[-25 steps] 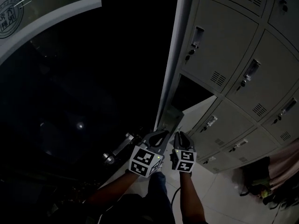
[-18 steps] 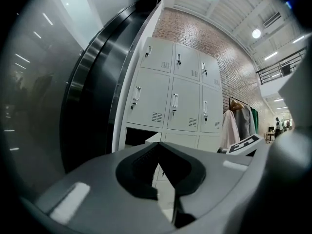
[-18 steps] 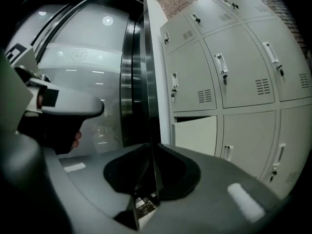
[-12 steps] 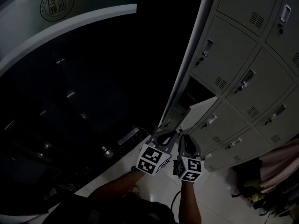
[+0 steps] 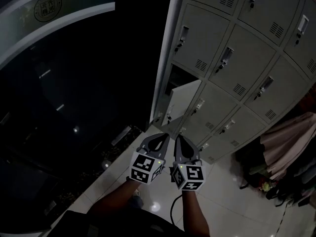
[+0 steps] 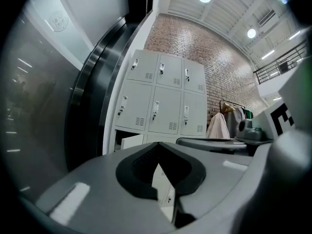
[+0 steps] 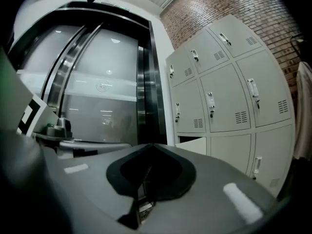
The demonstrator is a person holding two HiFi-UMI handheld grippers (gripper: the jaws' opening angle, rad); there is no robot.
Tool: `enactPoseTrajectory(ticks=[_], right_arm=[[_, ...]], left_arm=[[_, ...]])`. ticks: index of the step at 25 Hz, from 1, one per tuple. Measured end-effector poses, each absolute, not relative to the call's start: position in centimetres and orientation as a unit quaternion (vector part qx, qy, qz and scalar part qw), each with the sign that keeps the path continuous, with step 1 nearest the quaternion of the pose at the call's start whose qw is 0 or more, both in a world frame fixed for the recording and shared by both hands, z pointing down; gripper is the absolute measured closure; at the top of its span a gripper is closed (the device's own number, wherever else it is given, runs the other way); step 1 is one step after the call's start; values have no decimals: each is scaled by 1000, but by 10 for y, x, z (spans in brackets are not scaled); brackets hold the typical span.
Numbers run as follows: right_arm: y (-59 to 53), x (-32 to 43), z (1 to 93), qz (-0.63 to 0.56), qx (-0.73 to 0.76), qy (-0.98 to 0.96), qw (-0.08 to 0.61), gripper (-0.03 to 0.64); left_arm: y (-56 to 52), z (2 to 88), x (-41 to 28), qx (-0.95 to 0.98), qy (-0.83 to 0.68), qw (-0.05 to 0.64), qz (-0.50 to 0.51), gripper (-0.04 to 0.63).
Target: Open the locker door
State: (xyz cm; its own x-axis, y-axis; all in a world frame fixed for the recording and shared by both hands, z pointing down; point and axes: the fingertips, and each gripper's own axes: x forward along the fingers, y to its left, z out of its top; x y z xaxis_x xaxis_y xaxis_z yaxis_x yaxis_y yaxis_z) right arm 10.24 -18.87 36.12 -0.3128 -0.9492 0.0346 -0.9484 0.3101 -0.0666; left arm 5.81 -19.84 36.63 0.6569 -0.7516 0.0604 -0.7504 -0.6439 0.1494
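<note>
A bank of grey lockers [image 5: 232,58] fills the upper right of the head view. One door in the left column, the open locker door [image 5: 186,100], stands ajar with a dark compartment behind it. It also shows in the left gripper view [image 6: 130,141] and the right gripper view [image 7: 192,144]. My left gripper [image 5: 163,138] and right gripper [image 5: 177,138] hang side by side over the floor, below the door and apart from it. The left gripper [image 6: 158,150] is shut and empty. The right gripper [image 7: 148,152] has its jaws closing, and they meet with nothing between them.
A dark curved glass wall with a round emblem [image 5: 48,6] takes up the left. Clothes [image 5: 286,147] hang at the right beside the lockers, seen too in the left gripper view [image 6: 219,126]. A pale tiled floor [image 5: 222,201] lies below.
The head view has swung, so the lockers sit higher and further left. Both grippers stay side by side and now lie farther below the ajar door.
</note>
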Motion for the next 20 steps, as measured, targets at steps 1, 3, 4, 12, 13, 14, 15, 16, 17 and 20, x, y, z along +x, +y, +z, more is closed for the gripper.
enactPoseTrajectory(ticks=[1, 3, 4, 12, 13, 14, 15, 16, 17, 20], right_arm=[[-176, 106, 361, -37, -585, 810, 6, 617], [-150, 111, 361, -34, -583, 811, 8, 617], [-137, 113, 361, -31, -583, 812, 9, 617], [-36, 139, 357, -27, -585, 811, 12, 617], [-25, 141, 358, -25, -584, 811, 10, 617], [-16, 142, 359, -23, -584, 812, 9, 617], [-9, 144, 359, -22, -584, 812, 8, 617], [-2, 147, 358, -23, -584, 812, 9, 617], [4, 149, 358, -23, -584, 812, 10, 617], [16, 154, 358, -24, -583, 812, 11, 617]], left_arm=[[-186, 366, 63, 907, -413, 78, -4, 590], [-160, 367, 71, 908, -412, 73, -5, 591], [-146, 368, 74, 909, -411, 72, -6, 591], [-48, 377, 104, 911, -407, 73, 3, 591], [-38, 376, 107, 911, -406, 72, 2, 590], [-30, 375, 110, 911, -406, 70, 2, 591], [-23, 374, 113, 911, -406, 68, 1, 590], [-16, 372, 115, 912, -405, 66, 1, 591], [-10, 371, 118, 912, -405, 65, 1, 591], [4, 370, 121, 911, -406, 64, 1, 589]])
